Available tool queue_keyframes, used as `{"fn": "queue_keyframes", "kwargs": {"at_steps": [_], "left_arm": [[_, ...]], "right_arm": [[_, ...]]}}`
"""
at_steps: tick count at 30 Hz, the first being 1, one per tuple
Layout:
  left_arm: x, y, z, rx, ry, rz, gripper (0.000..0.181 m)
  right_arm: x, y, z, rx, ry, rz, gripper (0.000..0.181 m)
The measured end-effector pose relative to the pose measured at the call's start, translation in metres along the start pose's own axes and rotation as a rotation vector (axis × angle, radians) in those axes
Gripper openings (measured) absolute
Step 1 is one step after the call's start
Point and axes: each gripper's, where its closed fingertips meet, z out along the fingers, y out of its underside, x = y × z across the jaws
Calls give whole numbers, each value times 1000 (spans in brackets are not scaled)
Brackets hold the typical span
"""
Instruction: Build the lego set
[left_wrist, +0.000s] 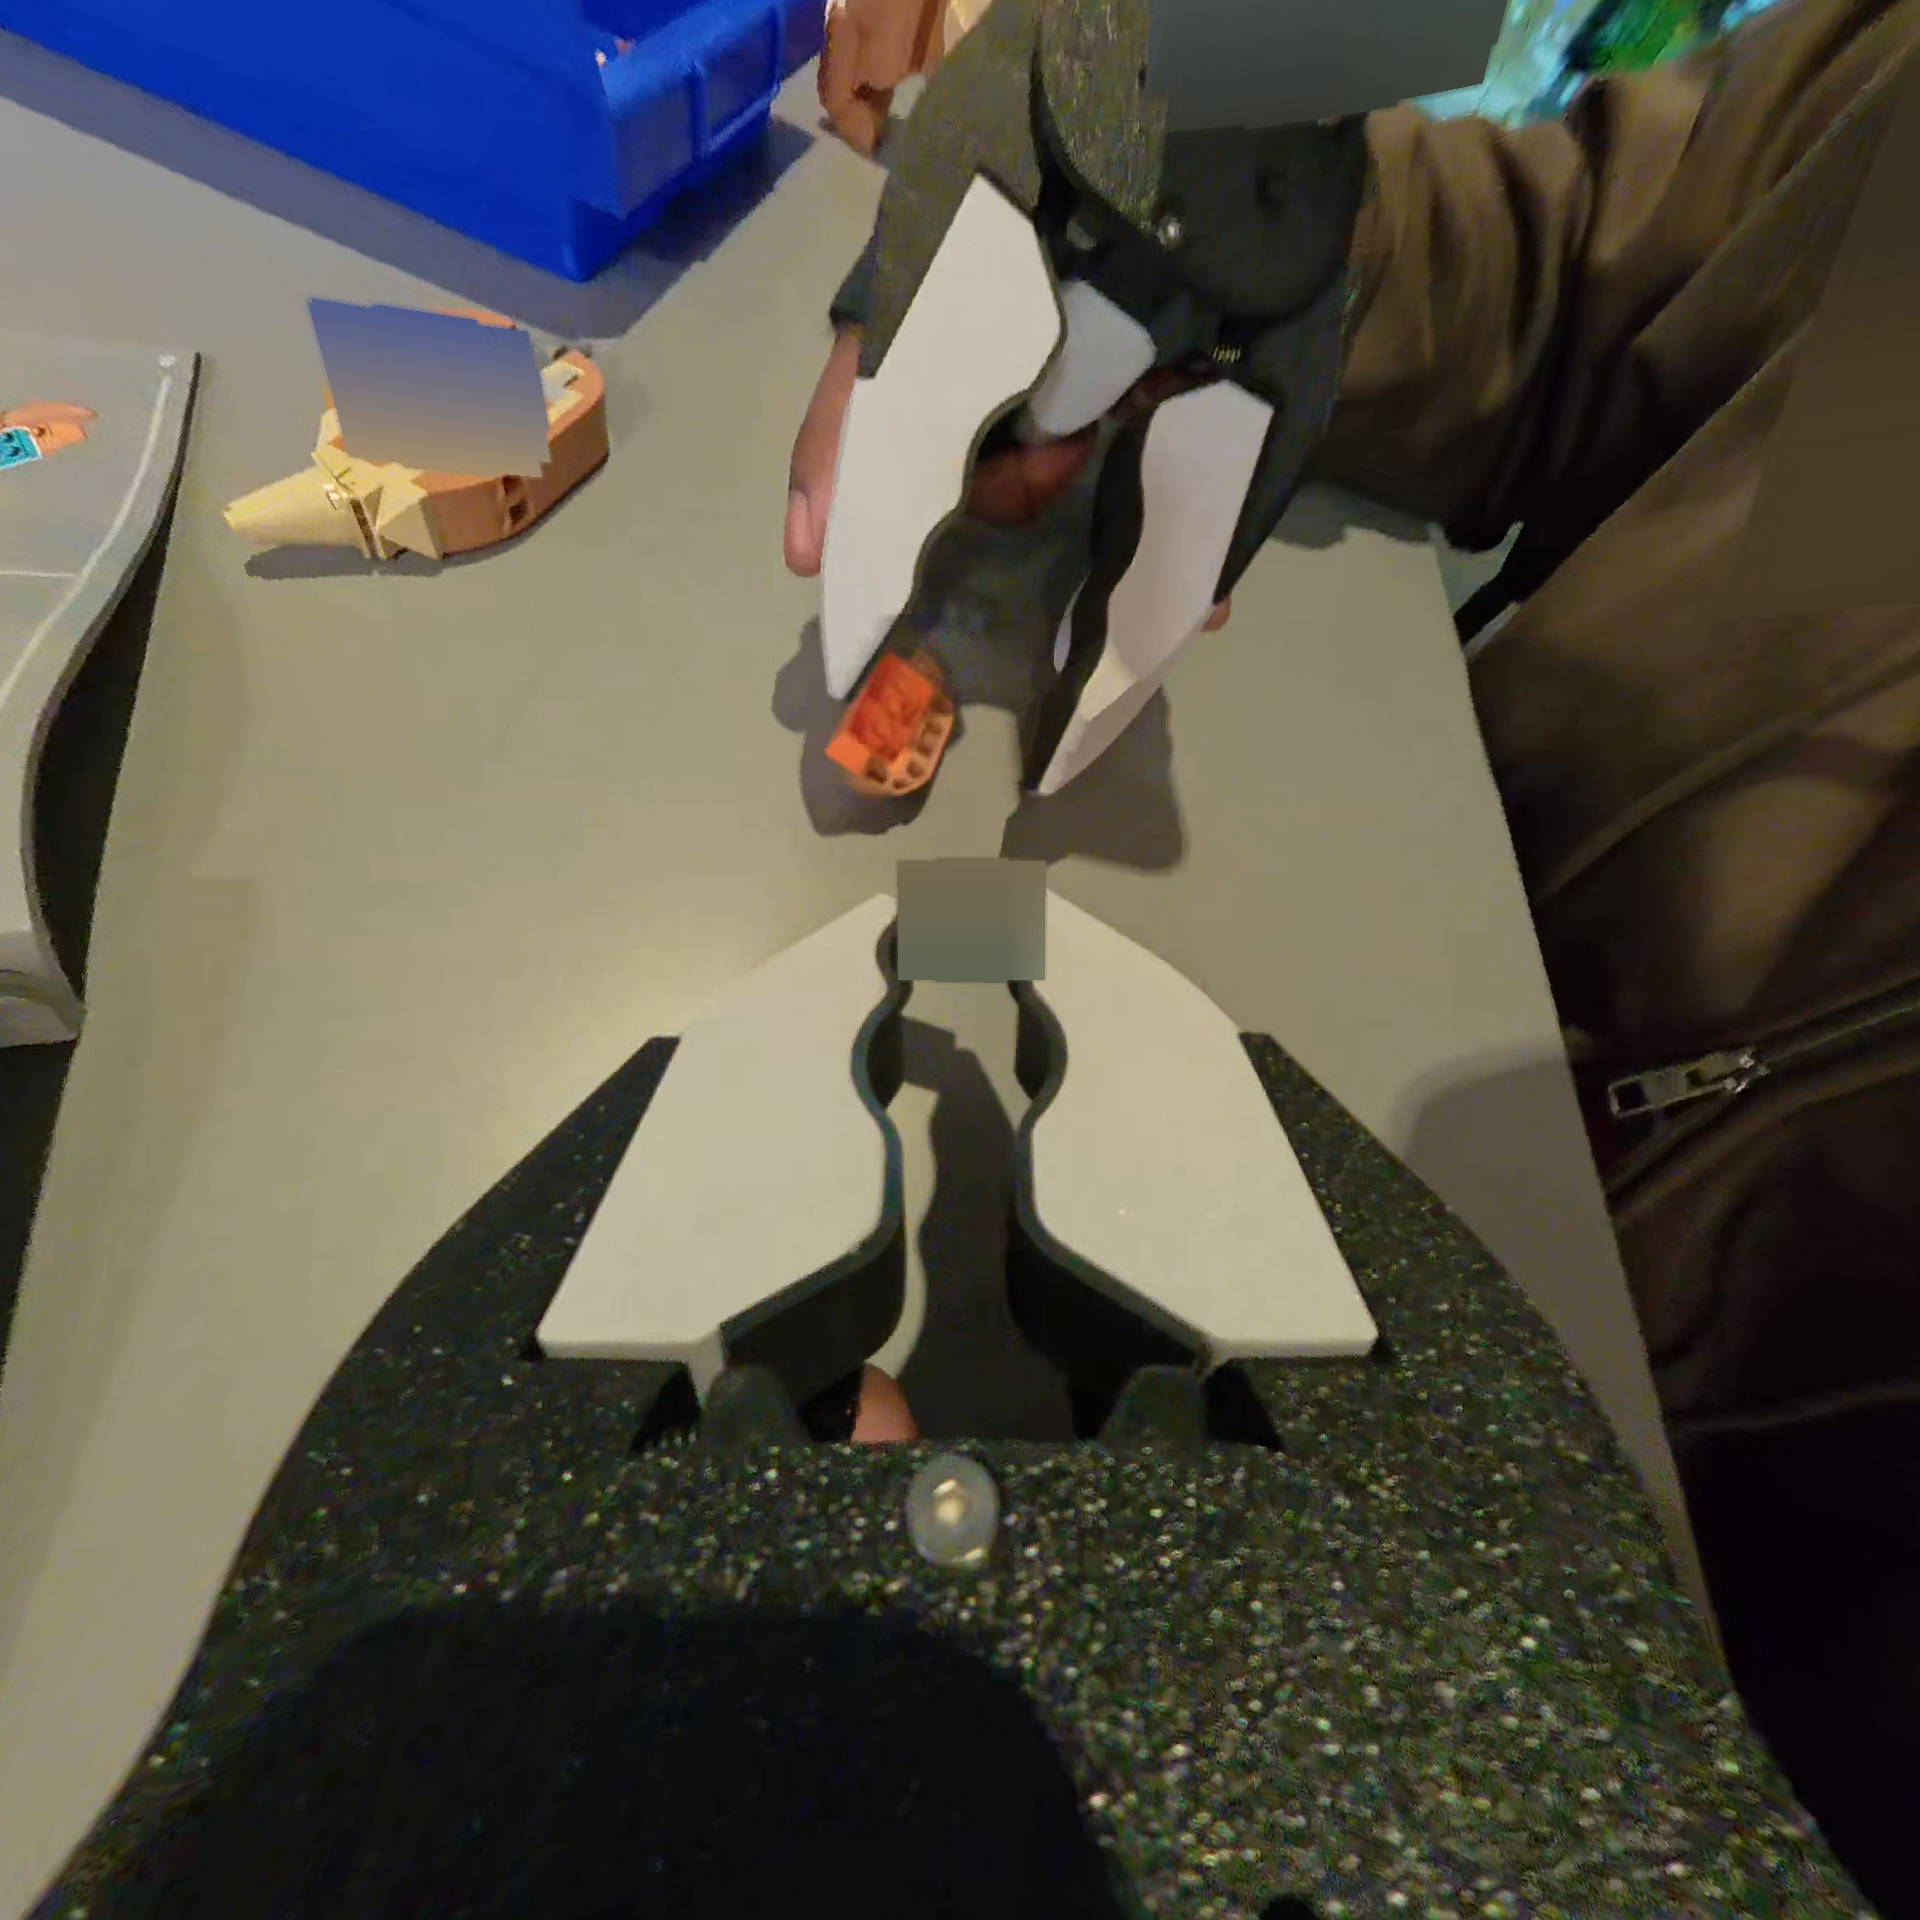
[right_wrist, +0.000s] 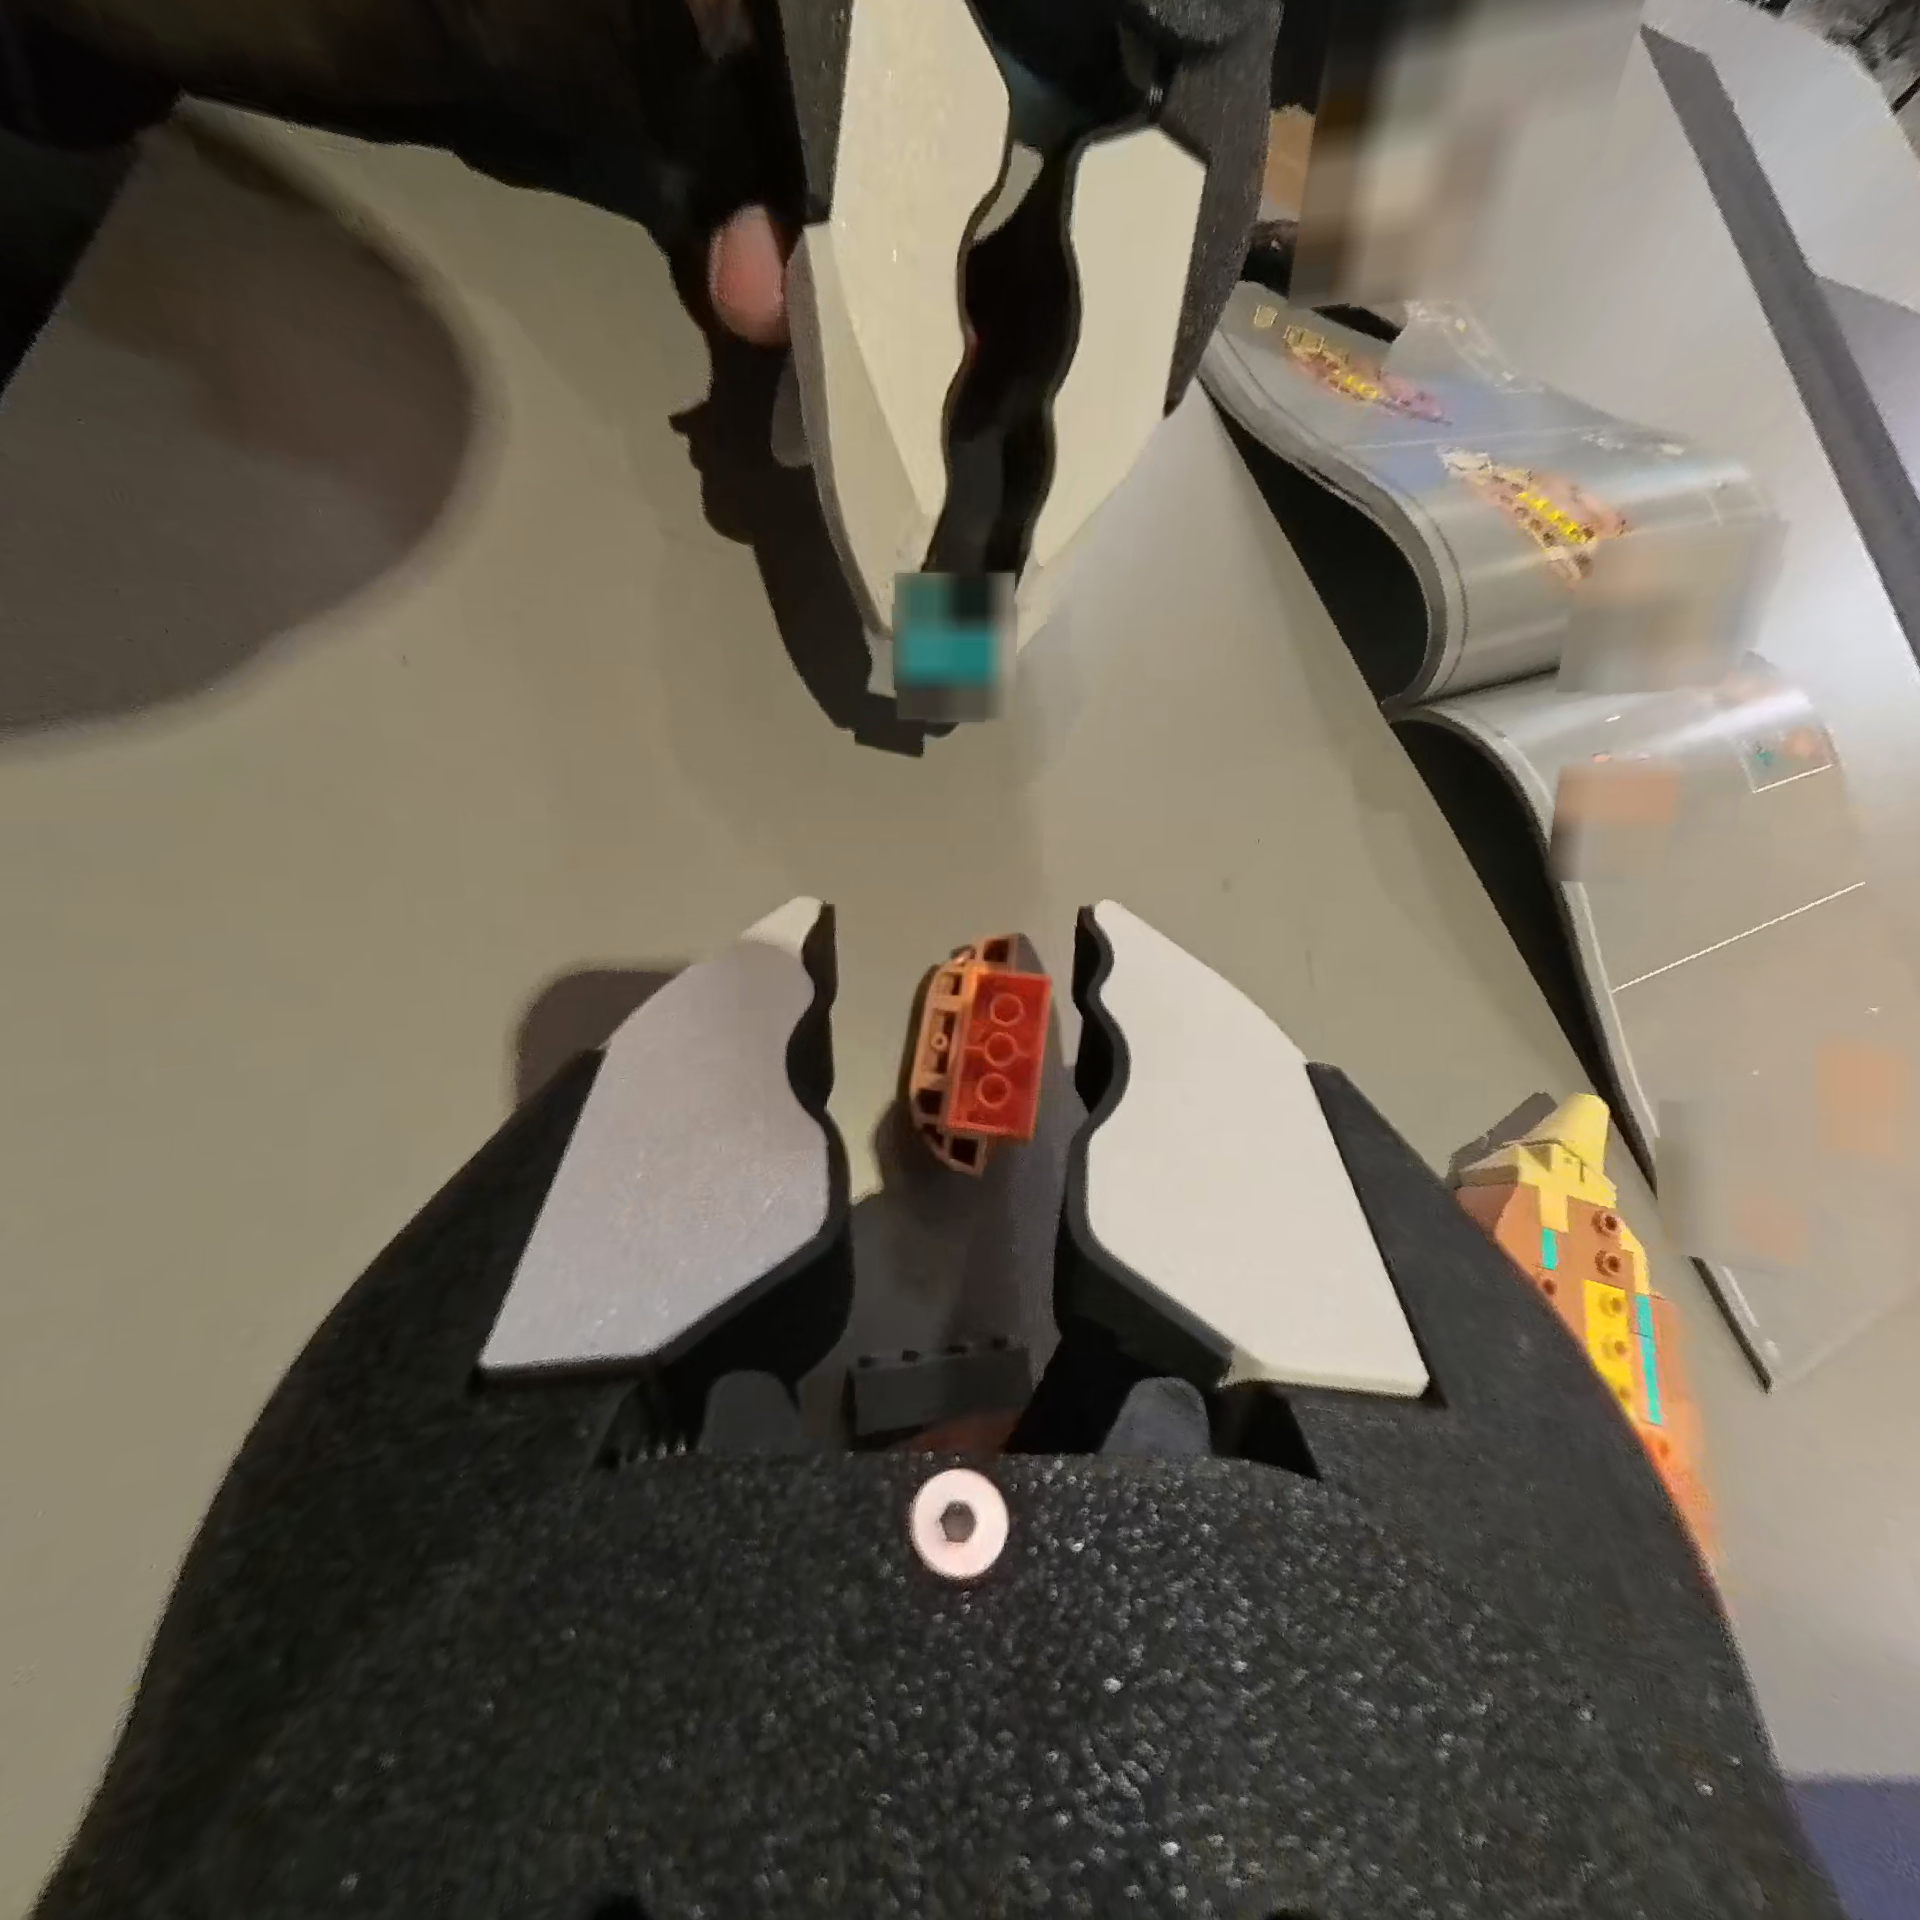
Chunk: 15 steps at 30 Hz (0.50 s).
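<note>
Right gripper (right_wrist: 954, 914): my fingers spread open, flanking the orange brick piece (right_wrist: 977, 1055) lying on the tabletop (right_wrist: 416, 883).
Left gripper (left_wrist: 971, 914): fingers nearly closed; tips masked, so I cannot tell.

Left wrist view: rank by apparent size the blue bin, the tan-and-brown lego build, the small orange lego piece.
1. blue bin, largest, though cut off by the frame edge.
2. tan-and-brown lego build, partly covered by a blur patch.
3. small orange lego piece, smallest although nearest the camera, so likely truly smallest.
</note>
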Motion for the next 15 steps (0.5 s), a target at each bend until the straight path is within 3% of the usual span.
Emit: {"fn": "queue_keyframes", "kwargs": {"at_steps": [6, 15], "left_arm": [[13, -15, 10, 81, 96, -109, 17], [24, -18, 16, 81, 167, -146, 17]], "right_arm": [[-1, -21, -3, 94, 45, -60, 36], [-11, -34, 1, 142, 77, -168, 17]]}}
